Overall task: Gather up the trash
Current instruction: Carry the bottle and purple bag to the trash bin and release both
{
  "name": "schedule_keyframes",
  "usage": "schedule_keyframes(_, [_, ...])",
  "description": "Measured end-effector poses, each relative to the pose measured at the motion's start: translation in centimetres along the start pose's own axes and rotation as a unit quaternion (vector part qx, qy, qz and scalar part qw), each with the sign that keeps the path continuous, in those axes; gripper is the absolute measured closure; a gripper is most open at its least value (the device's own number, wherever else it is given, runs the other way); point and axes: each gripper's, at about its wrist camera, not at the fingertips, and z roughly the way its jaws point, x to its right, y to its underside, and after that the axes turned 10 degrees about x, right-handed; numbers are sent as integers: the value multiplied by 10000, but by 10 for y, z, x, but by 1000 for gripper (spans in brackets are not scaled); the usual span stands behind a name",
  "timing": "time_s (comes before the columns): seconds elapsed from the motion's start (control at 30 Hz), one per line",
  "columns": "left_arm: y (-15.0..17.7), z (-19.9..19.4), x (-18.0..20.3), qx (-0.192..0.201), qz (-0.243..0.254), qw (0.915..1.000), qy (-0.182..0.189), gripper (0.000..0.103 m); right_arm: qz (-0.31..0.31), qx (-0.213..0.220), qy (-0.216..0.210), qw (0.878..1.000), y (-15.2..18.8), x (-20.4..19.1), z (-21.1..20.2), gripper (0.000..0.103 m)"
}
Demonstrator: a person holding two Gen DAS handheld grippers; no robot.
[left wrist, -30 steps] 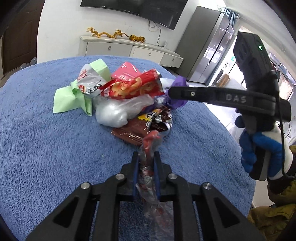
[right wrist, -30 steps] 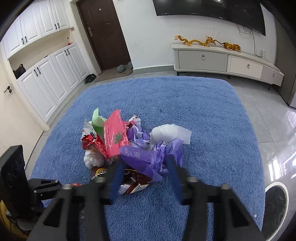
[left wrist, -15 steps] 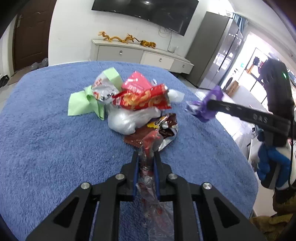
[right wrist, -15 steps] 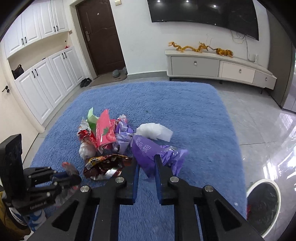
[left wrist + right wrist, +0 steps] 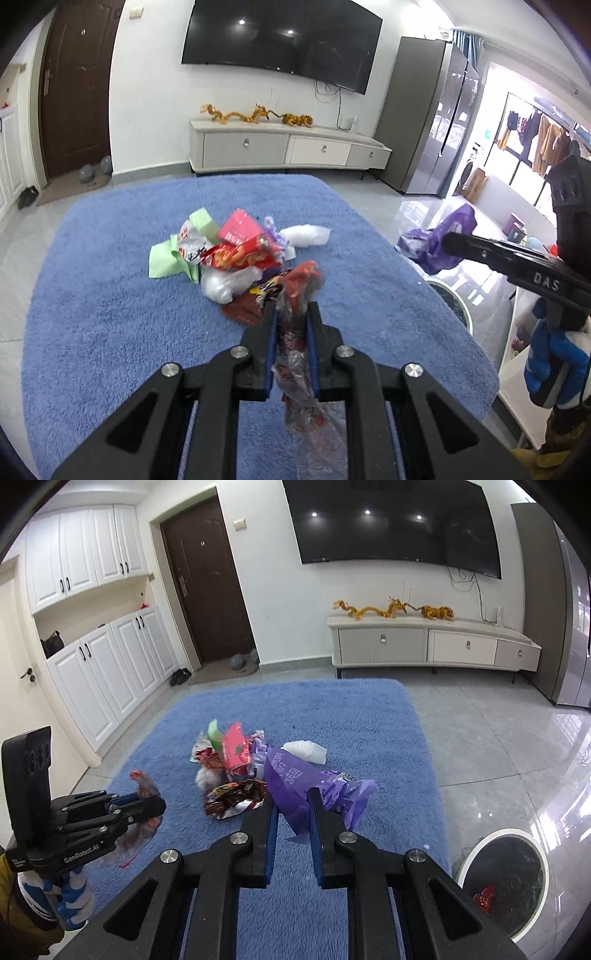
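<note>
A pile of snack wrappers and bags [image 5: 236, 258] lies on the blue rug [image 5: 110, 314]; it also shows in the right wrist view [image 5: 229, 760]. My left gripper [image 5: 291, 314] is shut on a red and clear plastic wrapper [image 5: 301, 291], held above the rug near the pile. My right gripper [image 5: 291, 805] is shut on a purple plastic bag [image 5: 295, 779], lifted clear of the pile; the bag also shows in the left wrist view [image 5: 439, 243]. A round white bin with a black liner [image 5: 506, 882] stands on the floor at the right.
A white TV cabinet [image 5: 432, 646] with gold dragon figures stands against the far wall under a TV. White cupboards [image 5: 96, 664] and a brown door [image 5: 207, 590] are at the left. Glossy grey tile floor [image 5: 498, 738] surrounds the rug.
My right gripper closed on the purple bag and lifted it up and away from the pile toward the right. My left gripper rose with its wrapper still held.
</note>
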Motion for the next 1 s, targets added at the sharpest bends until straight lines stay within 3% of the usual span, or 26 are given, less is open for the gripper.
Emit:
schedule_keyframes(0.5, [-10,-64,53,426,300,9981,-340,90,-64,582,-295,9978,6,-16,-74,88])
schedule_keyframes(1.0, [-32,-105,65,912,352,9943,-422,90,-7,1178,-425,9921,5,-17,-121,88])
